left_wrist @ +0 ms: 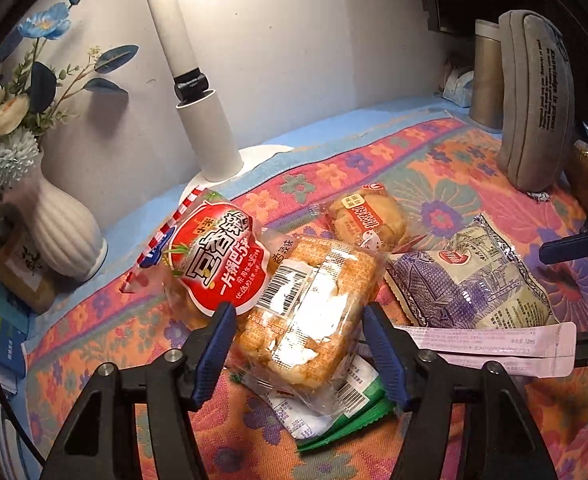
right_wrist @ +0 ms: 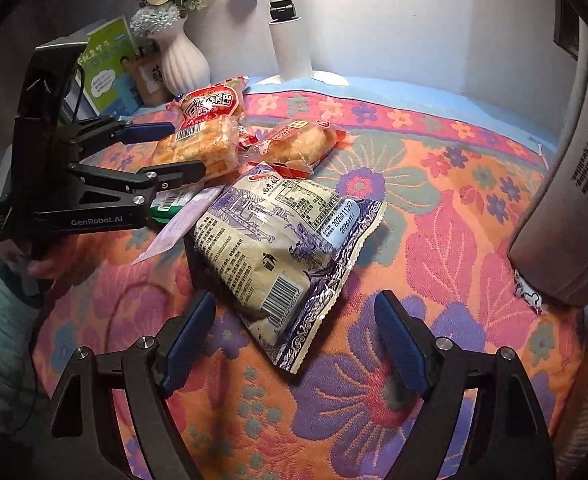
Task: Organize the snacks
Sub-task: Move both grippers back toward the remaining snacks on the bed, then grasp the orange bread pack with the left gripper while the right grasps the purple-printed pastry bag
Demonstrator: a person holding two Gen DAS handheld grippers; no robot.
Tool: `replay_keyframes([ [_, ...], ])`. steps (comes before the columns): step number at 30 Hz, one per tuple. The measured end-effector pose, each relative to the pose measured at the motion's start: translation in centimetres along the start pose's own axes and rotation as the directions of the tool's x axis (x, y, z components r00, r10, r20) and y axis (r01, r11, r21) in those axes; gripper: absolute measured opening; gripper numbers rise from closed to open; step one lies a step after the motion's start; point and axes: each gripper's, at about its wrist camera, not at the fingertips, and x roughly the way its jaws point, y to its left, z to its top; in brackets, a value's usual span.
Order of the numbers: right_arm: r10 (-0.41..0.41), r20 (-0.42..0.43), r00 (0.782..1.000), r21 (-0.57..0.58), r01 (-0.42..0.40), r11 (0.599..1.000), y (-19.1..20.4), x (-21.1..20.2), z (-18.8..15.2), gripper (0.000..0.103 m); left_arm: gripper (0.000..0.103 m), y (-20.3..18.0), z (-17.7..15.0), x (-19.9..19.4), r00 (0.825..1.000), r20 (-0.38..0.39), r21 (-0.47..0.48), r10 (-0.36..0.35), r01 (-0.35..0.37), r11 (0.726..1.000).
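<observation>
From where I sit, the sorting has barely begun: every snack I can see lies in one loose pile on the floral cloth (right_wrist: 434, 208), none of it lined up or set aside.

Going left to right in my left wrist view: the red rice-cracker bag (left_wrist: 214, 256) is farthest left, leaning over the clear pack of golden crackers (left_wrist: 314, 312). My left gripper (left_wrist: 298, 312) straddles that clear pack, a blue pad at each long edge. The pads look to be against the wrapper, though I can't tell from the glare on the film whether they are truly pressing, so I'd call it a likely grip, not a sure one. Under that pack sits a green-and-white sachet (left_wrist: 346, 412). Behind it is the small orange pastry packet (left_wrist: 368, 220), then the purple-and-cream bag (left_wrist: 474, 280), with a pale pink stick sachet (left_wrist: 494, 340) along its near edge.

My right gripper (right_wrist: 294, 340) hangs with its jaws apart and nothing in them, just in front of the purple-and-cream bag's nearest corner.

Count: one red bag, one clear cracker pack, one orange pastry, one purple-and-cream bag, one green sachet, one pink stick. That makes six, all left to place.
</observation>
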Motion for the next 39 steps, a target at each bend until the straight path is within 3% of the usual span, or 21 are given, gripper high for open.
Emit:
replay_keyframes([
  [4,0.029,-0.016,0.999,-0.003,-0.029,1.000,0.8,0.7,-0.1,0.082,0.057,0.4,-0.5,-0.9,0.999,0.030,-0.047,-0.016,0.018,0.999],
  [9,0.045,-0.016,0.999,-0.018,-0.046,0.999,2.4,0.9,-1.4,0.080,0.056,1.5,-2.4,-2.8,0.999,0.038,-0.164,0.015,-0.009,0.986],
  [13,0.165,-0.031,0.986,-0.048,-0.166,0.985,3.9,-0.4,-2.3,0.078,0.056,2.2,-4.7,-5.2,0.997,0.065,-0.278,0.043,-0.024,0.960],
  [15,0.138,-0.004,0.990,-0.075,-0.138,0.988,4.1,-1.4,-2.4,0.078,0.056,2.3,-5.9,-6.3,0.994,0.089,-0.314,0.065,-0.034,0.949],
  [19,0.011,0.083,0.997,-0.098,-0.003,0.995,2.8,-2.9,-0.5,0.082,0.052,2.9,-7.5,-7.0,0.989,0.127,-0.384,0.074,-0.020,0.923],
  [24,0.033,0.063,0.997,-0.175,-0.021,0.984,3.1,-1.0,2.0,0.086,0.051,4.4,-9.0,-5.7,0.990,0.143,-0.475,-0.001,0.070,0.877],
  [31,0.037,-0.007,0.999,-0.283,-0.038,0.958,5.1,3.1,3.2,0.086,0.050,3.9,-9.0,-5.0,0.993,0.114,-0.460,-0.030,0.079,0.884],
  [34,0.012,-0.006,1.000,-0.316,-0.013,0.949,5.7,4.1,2.9,0.090,0.061,3.8,-8.9,-4.6,0.994,0.103,-0.455,-0.034,0.077,0.887],
  [35,0.014,-0.002,1.000,-0.318,-0.014,0.948,5.7,4.2,2.8,0.092,0.069,3.8,-8.9,-4.4,0.995,0.096,-0.456,-0.037,0.077,0.887],
  [39,0.047,-0.018,0.999,-0.281,-0.051,0.958,5.0,5.1,2.9,0.096,0.071,4.0,-8.8,-3.7,0.997,0.071,-0.469,-0.036,0.065,0.881],
])
